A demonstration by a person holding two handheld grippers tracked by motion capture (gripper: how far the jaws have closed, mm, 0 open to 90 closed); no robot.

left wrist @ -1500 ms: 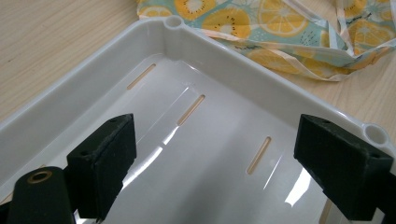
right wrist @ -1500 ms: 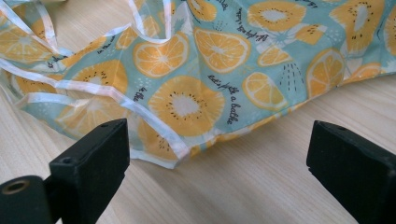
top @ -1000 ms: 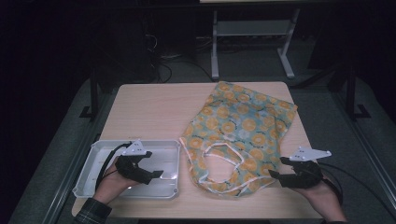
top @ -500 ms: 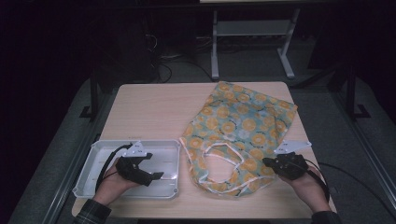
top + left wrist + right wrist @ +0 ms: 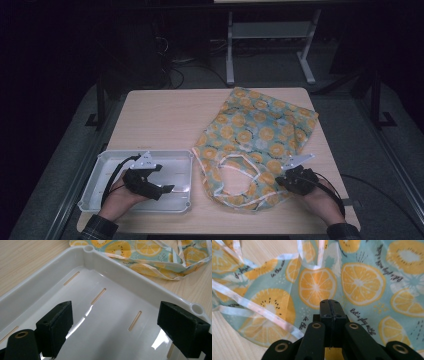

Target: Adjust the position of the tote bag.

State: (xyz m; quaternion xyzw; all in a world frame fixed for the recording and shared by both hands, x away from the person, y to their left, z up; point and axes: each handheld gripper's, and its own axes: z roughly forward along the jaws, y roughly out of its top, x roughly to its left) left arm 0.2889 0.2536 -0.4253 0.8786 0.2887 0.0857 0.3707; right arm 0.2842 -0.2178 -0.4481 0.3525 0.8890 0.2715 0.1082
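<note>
A cloth bag [image 5: 260,135] printed with orange slices lies flat on the right half of the wooden table [image 5: 165,120], its pale straps [image 5: 235,167] looped at the near end. My right gripper [image 5: 279,181] rests at the bag's near right edge. Its jaws are shut together over the printed cloth [image 5: 362,280], and I see nothing between the pads of this right gripper [image 5: 330,302]. A strap [image 5: 262,310] runs across to its left. My left gripper [image 5: 167,189] hovers open inside a white slotted tray [image 5: 100,170]. The left gripper [image 5: 120,320] has only the tray [image 5: 140,272] floor between its jaws.
The tray sits at the table's near left corner, close beside the bag's edge [image 5: 140,250]. Bare wood lies at the far left of the table. Behind the table, on the dark floor, stand a metal frame [image 5: 270,45] and some cables [image 5: 175,65].
My right gripper has slid left onto the bag's near right edge and sunk a little, and its jaws have closed. The left gripper and the tray have not moved.
</note>
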